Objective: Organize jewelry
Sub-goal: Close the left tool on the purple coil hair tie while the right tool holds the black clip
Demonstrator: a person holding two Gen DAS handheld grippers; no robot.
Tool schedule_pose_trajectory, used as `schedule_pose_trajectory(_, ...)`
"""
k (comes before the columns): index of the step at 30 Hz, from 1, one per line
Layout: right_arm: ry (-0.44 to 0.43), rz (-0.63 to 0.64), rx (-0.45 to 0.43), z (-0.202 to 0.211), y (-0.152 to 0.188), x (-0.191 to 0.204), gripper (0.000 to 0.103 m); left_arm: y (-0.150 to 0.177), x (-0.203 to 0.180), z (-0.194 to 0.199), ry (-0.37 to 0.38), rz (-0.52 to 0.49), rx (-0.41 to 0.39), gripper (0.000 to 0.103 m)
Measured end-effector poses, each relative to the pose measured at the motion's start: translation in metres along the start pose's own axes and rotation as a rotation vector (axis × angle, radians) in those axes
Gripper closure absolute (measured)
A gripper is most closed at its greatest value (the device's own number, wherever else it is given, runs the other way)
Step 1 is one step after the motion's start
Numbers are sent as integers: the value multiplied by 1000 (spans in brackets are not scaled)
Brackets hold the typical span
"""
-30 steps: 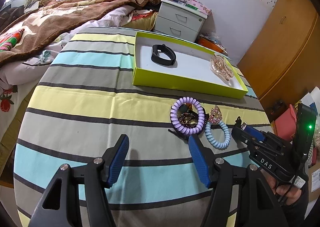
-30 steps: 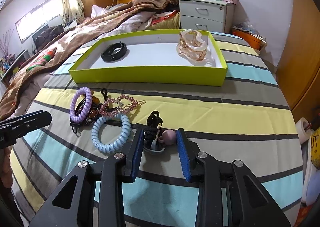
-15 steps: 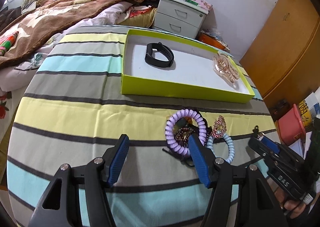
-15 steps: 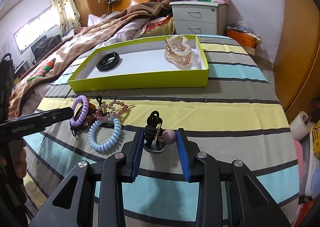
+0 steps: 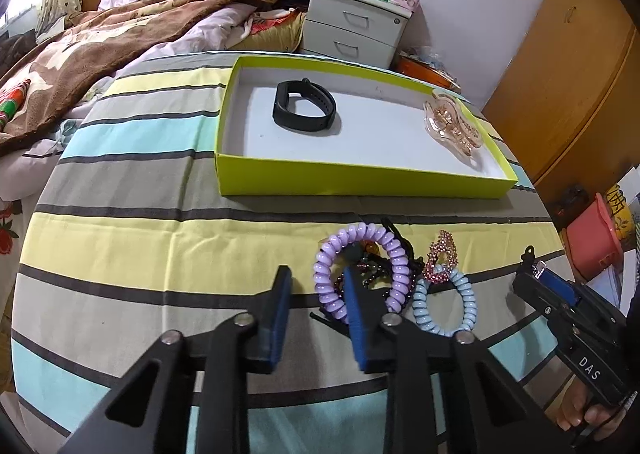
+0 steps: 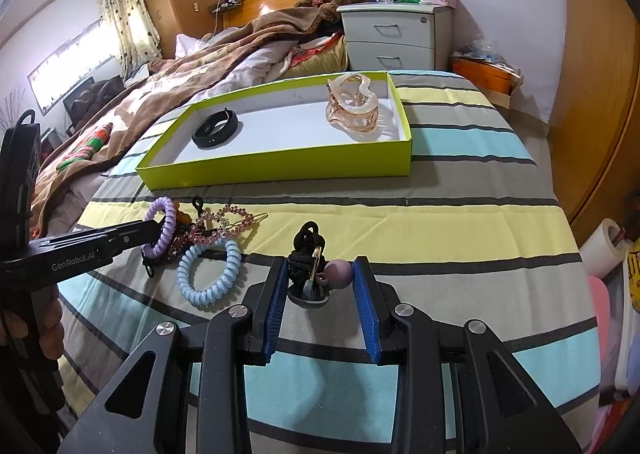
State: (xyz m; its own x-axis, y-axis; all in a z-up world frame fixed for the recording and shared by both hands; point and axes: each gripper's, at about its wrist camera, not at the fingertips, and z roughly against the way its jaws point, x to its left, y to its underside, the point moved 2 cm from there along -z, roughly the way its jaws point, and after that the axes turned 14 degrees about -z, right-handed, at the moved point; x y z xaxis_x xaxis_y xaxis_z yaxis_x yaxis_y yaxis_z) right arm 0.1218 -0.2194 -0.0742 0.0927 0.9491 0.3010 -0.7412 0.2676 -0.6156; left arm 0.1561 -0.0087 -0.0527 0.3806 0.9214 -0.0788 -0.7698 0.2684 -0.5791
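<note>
Lime-green box (image 5: 360, 183) sat upper centre of the left wrist view, on a striped cloth (image 5: 120, 238) w/ yellow, grey and blue bands. Inside it: black wristband (image 5: 304, 109) toward the box's left, amber hair claw (image 5: 454, 127) at its right end.

Below the box, centre-right of that frame, lay a small heap of jewelry: purple coil hair tie (image 5: 362, 270) over dark beads and clips, pink rhinestone clip (image 5: 440, 256) just right of it, blue coil hair tie (image 5: 446, 304) touching the clip's lower edge.

Left gripper (image 5: 316, 318) was at lower centre, jaws closing, gap narrow. Its right pad overlapped the purple coil's lower left arc; between the pads only cloth showed, nothing gripped. In the right wrist view the same gripper came in from the left edge, tip at the purple coil (image 6: 160, 230).

Right gripper (image 6: 320, 306) was lower centre of its own frame, jaws part open, w/ a black knotted hair accessory (image 6: 306, 258) and its mauve ball between the pads. Left pad looked to touch the black knot, right pad sat just beside the ball; couldn't tell if it was really squeezed. A hand held this gripper's handle at the lower right of the left wrist view.
</note>
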Motion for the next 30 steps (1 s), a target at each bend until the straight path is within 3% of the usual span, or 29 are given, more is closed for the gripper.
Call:
schedule_pose_trajectory(10,2,-2,-10,4,-1,0,69,1,-3,2,-4,-3,-5,91)
schedule_pose_trajectory(30,-4,7,-54,21,-6,4,69,-5,1,28,-28,-3,-55,93)
